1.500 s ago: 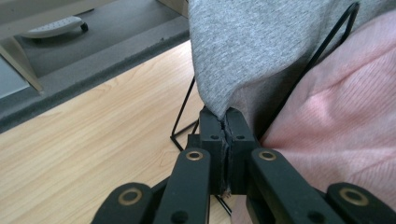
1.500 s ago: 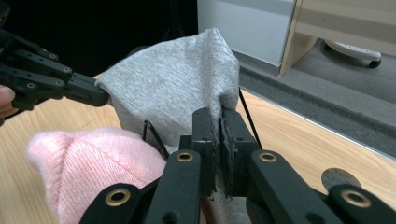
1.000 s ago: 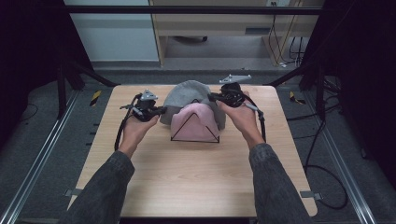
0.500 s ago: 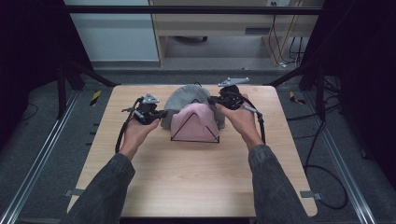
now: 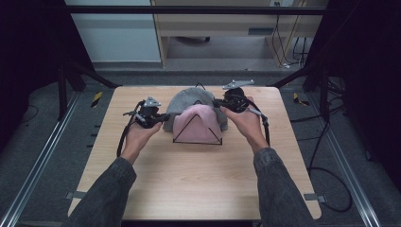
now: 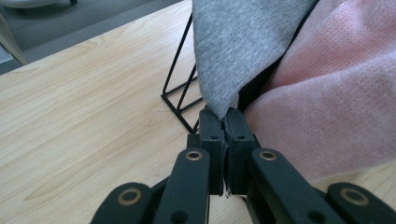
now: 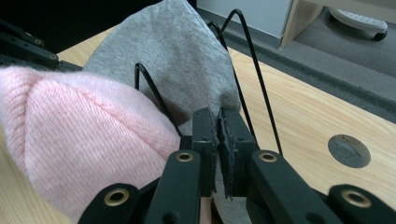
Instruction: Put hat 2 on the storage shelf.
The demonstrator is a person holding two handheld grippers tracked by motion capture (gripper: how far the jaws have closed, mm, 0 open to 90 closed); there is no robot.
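A black wire rack [image 5: 197, 135] stands mid-table with a pink knit cloth [image 5: 197, 124] draped over its front and a grey cloth [image 5: 189, 100] over the wires behind it. My left gripper [image 5: 163, 117] is shut on the grey cloth's left edge [image 6: 219, 100], beside the pink cloth [image 6: 336, 93]. My right gripper [image 5: 218, 102] is shut on the grey cloth's right edge [image 7: 219, 100], with the pink cloth [image 7: 79, 135] close at its left. Black wire loops [image 7: 254, 70] rise behind the jaws.
The wooden table [image 5: 189, 184] has open room in front of the rack. A round cable hole [image 7: 349, 150] sits in the tabletop near the right gripper. Cables trail off the table's right side [image 5: 326, 156]. A desk and floor lie beyond the far edge.
Both grippers stay shut on the grey cloth's edges. The hands and the cloth have shifted only slightly over the rack.
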